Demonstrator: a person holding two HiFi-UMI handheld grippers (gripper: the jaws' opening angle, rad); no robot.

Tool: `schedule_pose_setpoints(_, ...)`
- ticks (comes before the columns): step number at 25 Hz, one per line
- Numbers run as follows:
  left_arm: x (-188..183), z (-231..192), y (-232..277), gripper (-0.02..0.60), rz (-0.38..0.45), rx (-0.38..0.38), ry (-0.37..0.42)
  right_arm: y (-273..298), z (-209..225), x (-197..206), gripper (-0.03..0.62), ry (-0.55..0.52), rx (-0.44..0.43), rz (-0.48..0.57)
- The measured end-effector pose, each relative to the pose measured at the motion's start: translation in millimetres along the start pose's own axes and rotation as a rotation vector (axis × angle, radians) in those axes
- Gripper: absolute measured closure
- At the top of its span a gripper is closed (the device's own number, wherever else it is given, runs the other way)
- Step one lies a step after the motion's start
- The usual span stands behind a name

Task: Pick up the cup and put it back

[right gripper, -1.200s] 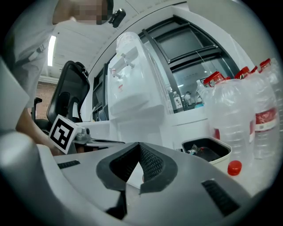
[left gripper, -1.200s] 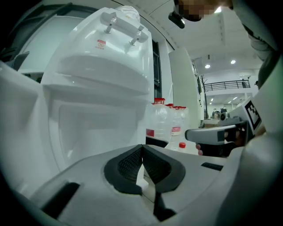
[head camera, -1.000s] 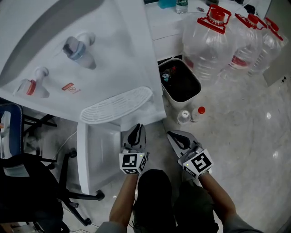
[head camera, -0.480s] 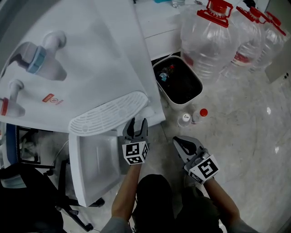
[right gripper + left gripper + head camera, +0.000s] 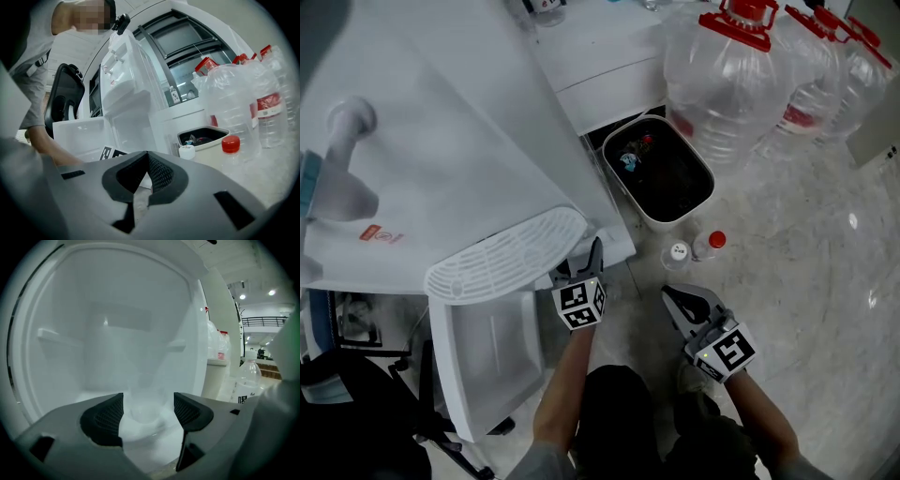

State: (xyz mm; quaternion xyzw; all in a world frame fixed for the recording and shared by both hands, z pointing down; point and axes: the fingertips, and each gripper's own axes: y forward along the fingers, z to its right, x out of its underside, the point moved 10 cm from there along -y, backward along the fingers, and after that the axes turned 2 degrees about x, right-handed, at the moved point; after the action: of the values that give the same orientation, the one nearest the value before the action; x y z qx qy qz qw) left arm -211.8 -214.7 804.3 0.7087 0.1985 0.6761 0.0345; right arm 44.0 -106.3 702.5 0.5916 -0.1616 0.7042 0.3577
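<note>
One translucent cup (image 5: 142, 401) stands inside water dispenser cabinet (image 5: 117, 310), between left gripper (image 5: 147, 413) jaws, which are opening, pads clear of it. Right gripper (image 5: 146, 180) closed, empty. Likely status: lift and return both outstanding.

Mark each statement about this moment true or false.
1. The right gripper is shut with nothing in it. True.
2. The left gripper clamps a red-capped bottle. False: it is inside the dispenser's cabinet, its jaws opening with the clear cup between them, pads off it.
3. The bin holds some rubbish. True.
4. The large jugs have blue caps. False: the caps are red.
5. Two small bottles stand on the floor beside the bin. True.
</note>
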Motion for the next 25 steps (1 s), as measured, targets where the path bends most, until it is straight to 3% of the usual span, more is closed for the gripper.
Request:
schedule_pose_setpoints(10, -1.8, 0.4, 20.4, 0.262, -0.003, -0.029, 0.022, -3.5, 12.5, 7.3, 0.583, 0.016, 0.006, 0.006)
schedule_pose_setpoints(12, -2.2, 0.2, 20.9, 0.302, -0.004, -0.041, 0.03, -4.0, 13.2, 6.4, 0.583, 0.015, 0.006, 0.007)
schedule_pose_setpoints(16, -4.3, 0.6, 20.6, 0.31, -0.004, -0.047, 0.036, -5.5, 14.4, 4.7, 0.583, 0.021, 0.007, 0.02)
schedule_pose_setpoints(25, -31.5, 3.4, -6.6, 0.318, 0.017, 0.002, 0.028, -8.2, 2.9, -1.6, 0.583, 0.025, -0.004, 0.046)
